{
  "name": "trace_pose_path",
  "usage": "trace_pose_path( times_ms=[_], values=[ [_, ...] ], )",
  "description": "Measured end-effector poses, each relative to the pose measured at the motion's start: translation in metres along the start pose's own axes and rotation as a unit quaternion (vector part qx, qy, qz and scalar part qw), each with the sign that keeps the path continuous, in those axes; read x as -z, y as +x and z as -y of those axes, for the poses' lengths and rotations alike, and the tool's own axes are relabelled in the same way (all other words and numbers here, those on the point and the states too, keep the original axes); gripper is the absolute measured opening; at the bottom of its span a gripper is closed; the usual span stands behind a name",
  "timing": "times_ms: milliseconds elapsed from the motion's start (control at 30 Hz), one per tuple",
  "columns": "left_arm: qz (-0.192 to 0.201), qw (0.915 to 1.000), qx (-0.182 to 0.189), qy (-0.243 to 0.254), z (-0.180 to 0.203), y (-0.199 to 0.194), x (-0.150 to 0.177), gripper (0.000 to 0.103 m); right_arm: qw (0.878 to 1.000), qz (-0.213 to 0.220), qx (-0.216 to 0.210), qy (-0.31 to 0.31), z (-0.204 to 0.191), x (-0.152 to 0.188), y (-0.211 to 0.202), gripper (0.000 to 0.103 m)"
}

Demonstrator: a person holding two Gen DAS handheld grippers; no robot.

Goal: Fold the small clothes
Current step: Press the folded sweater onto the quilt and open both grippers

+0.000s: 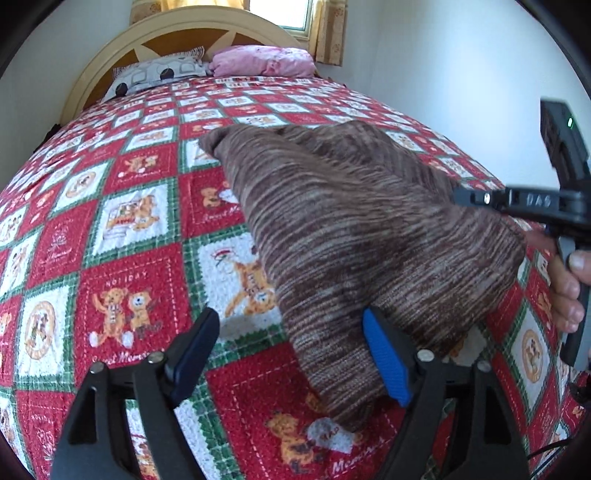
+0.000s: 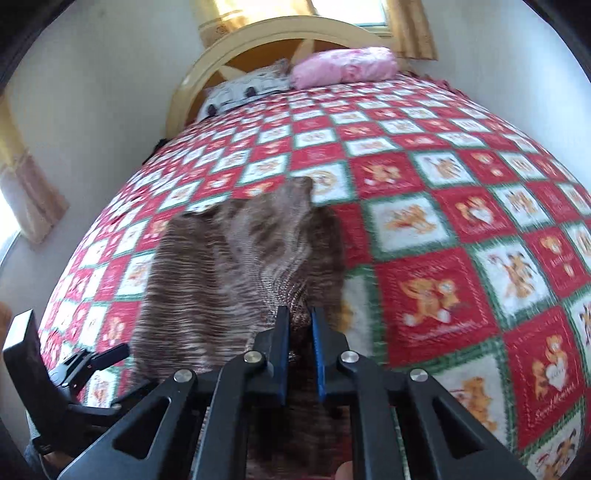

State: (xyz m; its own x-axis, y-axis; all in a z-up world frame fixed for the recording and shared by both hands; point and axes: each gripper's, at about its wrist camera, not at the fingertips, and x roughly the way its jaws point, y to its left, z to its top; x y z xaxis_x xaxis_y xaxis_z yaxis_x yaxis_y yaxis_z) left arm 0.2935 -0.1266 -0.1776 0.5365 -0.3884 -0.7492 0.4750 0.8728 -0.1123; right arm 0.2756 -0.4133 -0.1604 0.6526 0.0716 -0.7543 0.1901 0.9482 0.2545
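Left wrist view. The left tongs (image 1: 291,354) stand spread wide, nothing pinched. One black finger (image 1: 192,350) is over the quilt; the blue-padded finger (image 1: 386,360) is over the near edge of the brown striped knit garment (image 1: 369,240); whether it touches the cloth cannot be told. The garment lies on a bed covered by a red, white and green teddy-bear quilt (image 1: 122,280), right of centre in this view, doubled over itself, with a narrow end reaching toward the camera and a corner pointing toward the headboard (image 1: 110,55). At the garment's right edge the right tongs (image 1: 460,195) come in from the side, carried by a hand (image 1: 565,291) wrapped on the handle. A grey patterned pillow (image 1: 155,75) and a pink pillow (image 1: 262,61) sit at the head of the bed, below a curtained window (image 1: 280,14).

Right wrist view. The right tongs (image 2: 299,314) are drawn nearly together and pinch a bunched fold of the brown striped knit garment (image 2: 221,266), with cloth showing between the blue pads. The fabric rises from the quilt (image 2: 443,221) up to the pinch point, and the rest spreads over the bed to the left and ahead. The picture is motion-blurred. The left tongs (image 2: 110,354) appear at lower left, beside the garment's near-left edge. The headboard (image 2: 258,40), the grey patterned pillow (image 2: 243,90) and the pink pillow (image 2: 343,66) lie beyond.
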Motion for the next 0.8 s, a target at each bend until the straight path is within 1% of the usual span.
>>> trace_pose_path(
  times_ms=[100, 167, 233, 267, 300, 367, 400, 500, 567, 667, 700, 733, 767, 800],
  values=[
    [0.002, 1.0, 0.001, -0.001, 0.0, -0.001, 0.001, 0.084, 1.0, -0.012, -0.011, 0.01, 0.01, 0.005, 0.008, 0.01],
    [0.003, 1.0, 0.0, 0.0, 0.001, -0.002, 0.002, 0.084, 1.0, -0.008, -0.014, 0.002, 0.008, 0.002, 0.005, 0.01],
    [0.005, 1.0, 0.002, -0.003, 0.0, -0.003, 0.003, 0.084, 1.0, -0.003, -0.026, 0.002, 0.008, -0.004, 0.002, 0.013],
    [0.006, 1.0, 0.004, -0.005, -0.001, -0.003, 0.003, 0.084, 1.0, 0.003, -0.017, -0.004, 0.007, -0.01, -0.001, 0.02],
    [0.007, 0.9999, 0.006, -0.007, -0.002, -0.004, 0.004, 0.084, 1.0, 0.01, -0.014, -0.008, 0.007, -0.014, -0.003, 0.032],
    [0.007, 0.9999, 0.009, -0.008, -0.003, -0.003, 0.004, 0.084, 0.999, 0.023, -0.018, -0.017, 0.005, -0.027, -0.005, 0.044],
    [0.007, 0.9999, 0.011, -0.009, -0.003, -0.004, 0.004, 0.084, 0.999, 0.023, -0.015, -0.023, 0.001, -0.035, -0.003, 0.045],
    [0.006, 0.9997, 0.019, -0.014, -0.006, -0.003, 0.004, 0.084, 0.999, 0.013, -0.025, -0.034, -0.007, -0.062, 0.012, 0.045],
    [0.005, 0.9996, 0.024, -0.017, -0.007, -0.003, 0.004, 0.084, 0.999, -0.006, -0.036, -0.024, -0.007, -0.08, 0.034, 0.045],
    [0.006, 0.9996, 0.024, -0.016, -0.006, -0.003, 0.004, 0.084, 0.997, -0.036, -0.065, 0.006, -0.003, -0.095, 0.063, 0.045],
    [0.006, 0.9995, 0.025, -0.017, -0.006, -0.003, 0.004, 0.084, 0.995, -0.051, -0.082, 0.022, -0.001, -0.097, 0.073, 0.027],
    [0.006, 0.9994, 0.027, -0.018, -0.007, -0.003, 0.004, 0.084, 0.994, -0.063, -0.077, 0.035, 0.002, -0.099, 0.081, 0.007],
    [0.006, 0.9994, 0.029, -0.019, -0.008, -0.003, 0.004, 0.084, 0.995, -0.066, -0.059, 0.036, 0.004, -0.099, 0.085, 0.003],
    [0.006, 0.9993, 0.03, -0.019, -0.008, -0.003, 0.004, 0.084, 0.996, -0.065, -0.049, 0.038, 0.007, -0.099, 0.089, 0.003]
  ],
)
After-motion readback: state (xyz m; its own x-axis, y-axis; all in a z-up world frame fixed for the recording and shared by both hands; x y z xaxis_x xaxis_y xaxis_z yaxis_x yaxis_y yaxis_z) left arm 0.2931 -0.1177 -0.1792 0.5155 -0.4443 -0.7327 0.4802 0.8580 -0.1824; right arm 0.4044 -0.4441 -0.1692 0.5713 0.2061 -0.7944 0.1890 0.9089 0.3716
